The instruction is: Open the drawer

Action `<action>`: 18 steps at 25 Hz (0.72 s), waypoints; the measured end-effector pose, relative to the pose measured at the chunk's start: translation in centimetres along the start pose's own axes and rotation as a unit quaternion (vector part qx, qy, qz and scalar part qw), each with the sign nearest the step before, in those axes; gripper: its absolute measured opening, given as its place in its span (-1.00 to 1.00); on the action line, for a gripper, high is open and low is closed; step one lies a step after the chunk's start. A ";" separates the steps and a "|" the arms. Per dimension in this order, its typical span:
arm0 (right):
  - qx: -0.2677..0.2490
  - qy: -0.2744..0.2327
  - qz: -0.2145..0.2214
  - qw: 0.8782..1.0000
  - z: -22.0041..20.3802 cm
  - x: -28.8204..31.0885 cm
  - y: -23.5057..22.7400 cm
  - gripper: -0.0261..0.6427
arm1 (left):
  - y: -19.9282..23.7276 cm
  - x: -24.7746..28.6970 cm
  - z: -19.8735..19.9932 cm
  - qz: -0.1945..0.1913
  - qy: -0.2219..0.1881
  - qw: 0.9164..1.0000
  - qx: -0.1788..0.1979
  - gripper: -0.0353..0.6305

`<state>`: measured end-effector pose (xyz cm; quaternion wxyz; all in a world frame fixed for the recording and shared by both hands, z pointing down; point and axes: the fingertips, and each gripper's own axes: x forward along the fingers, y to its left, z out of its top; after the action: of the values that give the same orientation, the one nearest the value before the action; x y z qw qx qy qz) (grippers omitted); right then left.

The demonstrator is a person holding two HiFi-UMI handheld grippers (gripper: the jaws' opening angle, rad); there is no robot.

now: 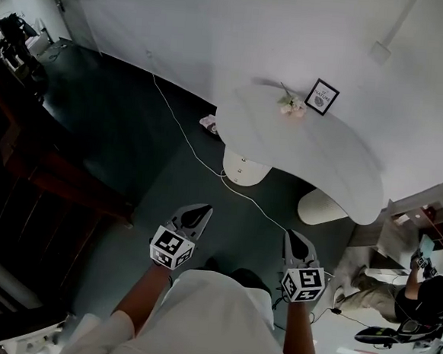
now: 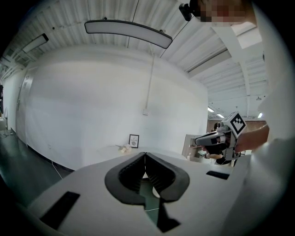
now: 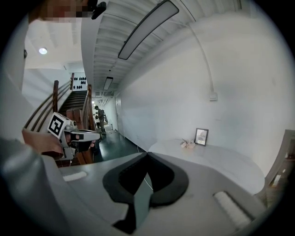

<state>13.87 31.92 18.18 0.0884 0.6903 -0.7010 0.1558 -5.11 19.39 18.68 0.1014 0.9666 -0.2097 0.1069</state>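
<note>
Left gripper [image 1: 200, 210]: jaws together, tips meeting, nothing held. Right gripper [image 1: 293, 238]: same, closed and empty. Both held out in front of person, above dark floor [image 1: 132, 150]; white table [image 1: 308, 149] ahead. Drawer: not visible in any view (maybe in shelving [image 1: 421, 207] at right edge, cannot tell). Step, in my judgement: finding drawer. Advice: locate handle first, open jaws before arriving, approach level, pull straight.

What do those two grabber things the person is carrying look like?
The left gripper and right gripper match. Both have pale grey bodies that narrow to a pointed beak, and the pads inside are dark and ribbed. Each one carries a cube printed with black-and-white square markers. The person wears a white short-sleeved top.
</note>
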 end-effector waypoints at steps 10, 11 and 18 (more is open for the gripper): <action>0.013 0.014 0.006 1.000 -0.7 1.8 -1.5 -0.89 | 0.6 2.2 -0.7 0.001 0.016 1.000 -0.010 -0.87; 0.014 0.016 0.009 1.000 -0.7 2.1 -1.8 -0.89 | 0.7 2.5 -0.8 0.004 0.017 1.000 -0.011 -0.87; 0.001 0.032 0.051 0.998 -0.2 6.3 -4.6 -0.89 | 2.2 5.6 -0.7 0.039 0.019 0.999 -0.025 -0.87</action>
<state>18.24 26.13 20.97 0.1020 0.6487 -0.7316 0.1829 -1.18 15.44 21.03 0.1256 0.9527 -0.2477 0.1234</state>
